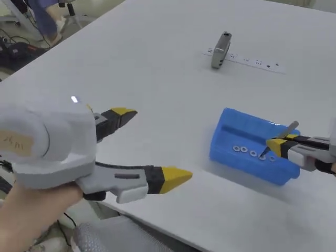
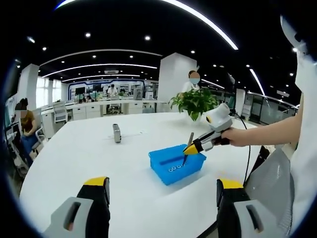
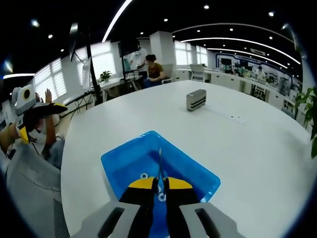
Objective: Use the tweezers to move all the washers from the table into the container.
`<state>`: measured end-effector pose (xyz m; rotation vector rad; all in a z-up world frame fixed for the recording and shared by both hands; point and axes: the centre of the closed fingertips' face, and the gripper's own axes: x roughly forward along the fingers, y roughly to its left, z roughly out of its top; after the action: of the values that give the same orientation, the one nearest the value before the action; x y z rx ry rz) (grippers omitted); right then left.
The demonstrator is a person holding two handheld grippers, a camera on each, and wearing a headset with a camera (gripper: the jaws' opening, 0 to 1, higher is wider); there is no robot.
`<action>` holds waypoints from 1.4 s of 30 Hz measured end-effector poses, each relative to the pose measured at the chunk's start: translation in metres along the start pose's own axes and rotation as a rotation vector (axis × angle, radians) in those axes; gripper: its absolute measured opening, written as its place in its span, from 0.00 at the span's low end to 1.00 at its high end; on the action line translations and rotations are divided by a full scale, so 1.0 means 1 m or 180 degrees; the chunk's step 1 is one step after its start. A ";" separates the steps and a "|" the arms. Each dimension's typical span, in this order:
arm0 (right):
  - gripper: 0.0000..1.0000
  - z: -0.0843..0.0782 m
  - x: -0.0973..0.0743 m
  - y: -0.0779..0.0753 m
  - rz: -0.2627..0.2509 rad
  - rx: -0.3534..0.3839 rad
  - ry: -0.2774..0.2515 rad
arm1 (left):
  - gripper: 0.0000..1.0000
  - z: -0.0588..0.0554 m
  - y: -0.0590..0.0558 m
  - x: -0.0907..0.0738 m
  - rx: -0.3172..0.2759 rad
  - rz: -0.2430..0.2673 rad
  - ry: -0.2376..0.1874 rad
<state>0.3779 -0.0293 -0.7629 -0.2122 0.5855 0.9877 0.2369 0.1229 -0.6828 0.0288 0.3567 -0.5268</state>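
R gripper [image 1: 273, 146] clenched on thin metal tweezers [image 3: 160, 161], tips pointing down into blue plastic container [image 1: 231, 118], small silver washers [image 1: 244, 150] on floor just below tips. L gripper [image 1: 155, 144] released, empty, well apart over edge of white table [image 1: 157, 63]; R nearer.

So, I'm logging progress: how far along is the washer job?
Done: several small silver washers lie in the blue plastic container. In hand: the right gripper holds thin metal tweezers, tips inside it. Left: any washers remaining on the white table are too small to tell.
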 end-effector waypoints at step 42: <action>0.02 -0.076 -0.009 0.149 0.1323 -0.1880 0.1362 | 0.26 -0.030 -0.085 0.037 0.0763 -0.1819 0.0456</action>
<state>0.2223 0.0130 -0.8076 -0.8684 0.7292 1.5243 0.2149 0.0352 -0.7186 0.2011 0.4415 -1.1357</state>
